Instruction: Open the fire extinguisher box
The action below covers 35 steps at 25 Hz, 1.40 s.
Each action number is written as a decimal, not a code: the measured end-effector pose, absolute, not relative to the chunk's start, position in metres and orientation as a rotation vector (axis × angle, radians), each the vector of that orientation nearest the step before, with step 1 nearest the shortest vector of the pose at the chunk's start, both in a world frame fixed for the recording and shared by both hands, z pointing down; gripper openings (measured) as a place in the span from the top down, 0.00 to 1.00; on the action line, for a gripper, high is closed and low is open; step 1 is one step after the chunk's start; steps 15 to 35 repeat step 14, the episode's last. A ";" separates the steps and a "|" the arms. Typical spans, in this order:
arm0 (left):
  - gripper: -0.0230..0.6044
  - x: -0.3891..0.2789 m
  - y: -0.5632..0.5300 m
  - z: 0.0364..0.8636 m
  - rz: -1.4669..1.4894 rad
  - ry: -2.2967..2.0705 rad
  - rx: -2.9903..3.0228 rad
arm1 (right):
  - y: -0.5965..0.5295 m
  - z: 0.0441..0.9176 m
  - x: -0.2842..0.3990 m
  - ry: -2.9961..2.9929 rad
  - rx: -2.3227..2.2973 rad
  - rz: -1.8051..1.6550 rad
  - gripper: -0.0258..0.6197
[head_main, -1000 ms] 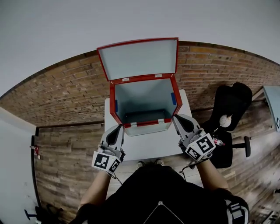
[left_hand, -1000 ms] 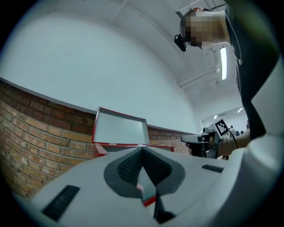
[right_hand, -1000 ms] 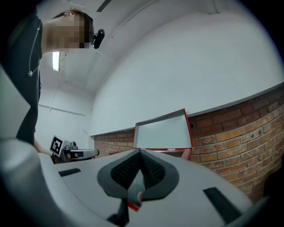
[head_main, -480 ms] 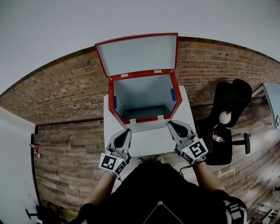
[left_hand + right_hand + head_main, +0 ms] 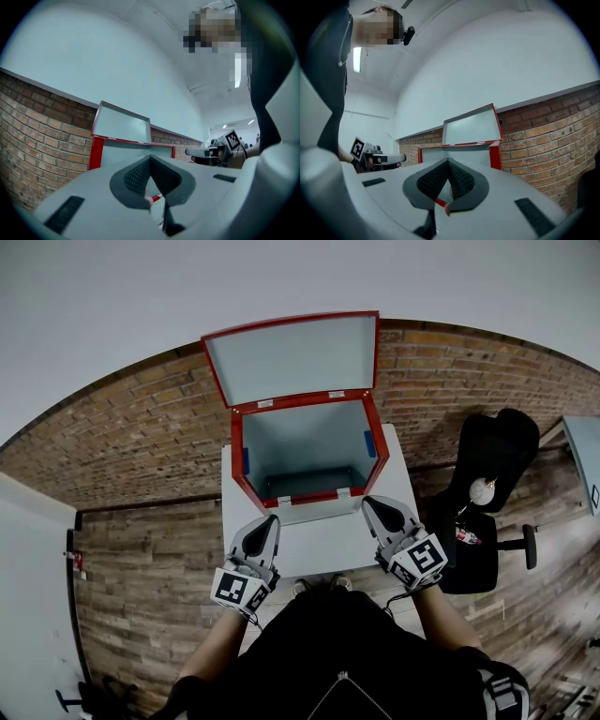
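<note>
The red fire extinguisher box (image 5: 236,460) stands on a white table (image 5: 323,545) against the brick wall. Its lid (image 5: 292,357) is swung up and leans back, and the grey inside looks empty. My left gripper (image 5: 273,519) is shut with nothing in it, a short way in front of the box's left front corner. My right gripper (image 5: 367,502) is shut and empty too, just off the right front corner. In the left gripper view the box (image 5: 96,152) and raised lid (image 5: 123,125) rise beyond the closed jaws (image 5: 150,159). The right gripper view shows the same box (image 5: 494,157) past its closed jaws (image 5: 448,161).
A black office chair (image 5: 492,474) stands to the right of the table on the wooden floor (image 5: 150,568). The brick wall (image 5: 122,427) runs behind the box. A white panel (image 5: 28,615) is at the far left.
Both grippers have drawn back from the box's front corners toward the person. The lid stays up throughout.
</note>
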<state>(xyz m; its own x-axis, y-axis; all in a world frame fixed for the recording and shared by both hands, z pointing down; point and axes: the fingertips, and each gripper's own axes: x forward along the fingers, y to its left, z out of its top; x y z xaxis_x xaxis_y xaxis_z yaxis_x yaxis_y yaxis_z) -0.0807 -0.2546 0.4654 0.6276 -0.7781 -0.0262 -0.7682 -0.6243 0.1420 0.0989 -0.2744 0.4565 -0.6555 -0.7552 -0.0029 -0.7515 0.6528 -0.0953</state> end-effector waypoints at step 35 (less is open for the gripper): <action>0.89 -0.088 -0.263 0.462 -0.138 -1.337 2.698 | -0.288 0.457 0.098 2.822 -1.317 -0.124 0.93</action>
